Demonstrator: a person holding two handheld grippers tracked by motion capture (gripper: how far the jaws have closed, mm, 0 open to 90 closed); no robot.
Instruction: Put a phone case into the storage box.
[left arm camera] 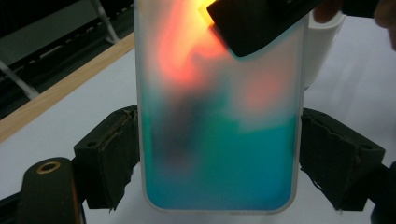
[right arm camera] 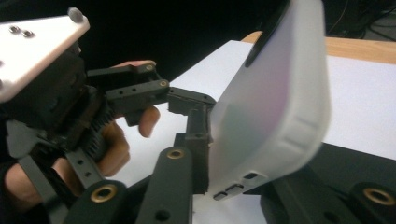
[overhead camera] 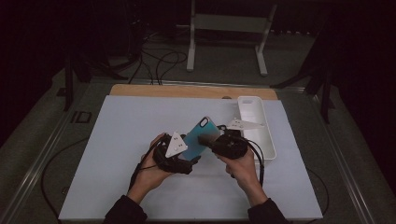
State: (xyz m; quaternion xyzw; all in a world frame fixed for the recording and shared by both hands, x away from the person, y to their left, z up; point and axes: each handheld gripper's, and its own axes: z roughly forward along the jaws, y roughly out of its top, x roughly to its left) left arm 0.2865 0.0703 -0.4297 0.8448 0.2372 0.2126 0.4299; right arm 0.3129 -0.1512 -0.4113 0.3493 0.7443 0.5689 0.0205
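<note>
Phone case (left arm camera: 219,116) clamped edgewise in left hand-held gripper (left arm camera: 219,158); right hand-held gripper (right arm camera: 210,154) nipping its rim.

Dim room, lit table – dark surround

Phone case (left arm camera: 219,121) blurred and glowing orange up close; high view soft – white mat (overhead camera: 140,135) brightest, floor beyond nearly black.

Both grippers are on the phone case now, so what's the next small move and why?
Probably open the left gripper and let go. Its pads clamp the phone case by its two long edges, while the right gripper pinches the case's upper part. With the right one holding, it could then carry the case alone, perhaps to the white tray beside it.
</note>
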